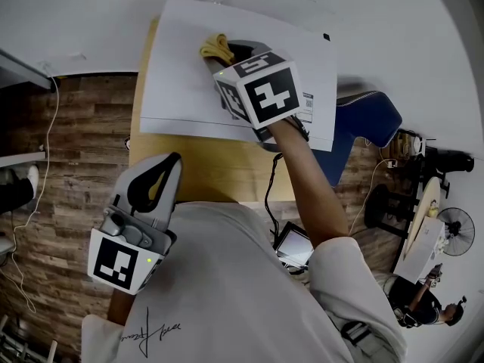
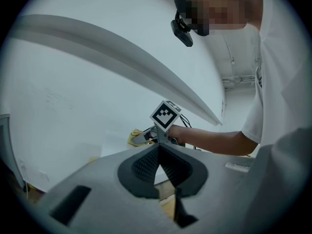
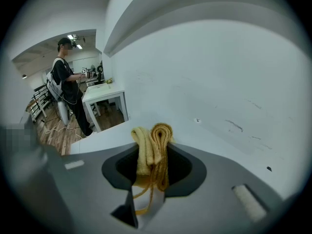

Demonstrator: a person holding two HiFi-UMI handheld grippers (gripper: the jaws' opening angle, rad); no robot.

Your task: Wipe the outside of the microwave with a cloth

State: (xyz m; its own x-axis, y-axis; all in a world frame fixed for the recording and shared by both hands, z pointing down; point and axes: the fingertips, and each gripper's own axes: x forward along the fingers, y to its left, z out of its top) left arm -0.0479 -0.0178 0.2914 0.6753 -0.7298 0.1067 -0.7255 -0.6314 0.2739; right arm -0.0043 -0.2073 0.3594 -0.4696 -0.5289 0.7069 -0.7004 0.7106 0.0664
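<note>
right gripper (image 1: 225, 54): reached forward over the microwave, jaws pinching the cloth
cloth (image 3: 152, 147): yellow and folded into a thick bundle; it is clamped between the right gripper's pads, its rolled ends stick out past the tips, and a loose strand hangs below
microwave (image 1: 189, 66): a white box seen from above, standing on the wooden surface (image 1: 212, 169) against the white wall; the cloth is over its top panel near the far edge (whether it presses on the panel cannot be told)
left gripper (image 1: 168, 166): held low by the person's torso, beside the near left corner of the surface and well apart from the microwave; its ridged pads are pressed together at the tips with nothing between them
forearm (image 1: 310, 180): bare, stretched across the surface behind the right gripper
cable (image 1: 271, 180): black, hanging beside the forearm at the surface's near edge
chair (image 1: 370, 116): blue, just to the right of the surface
floor (image 1: 83, 127): wood planks
second person (image 3: 66, 89): standing far back in the room, seen in the right gripper view
</note>
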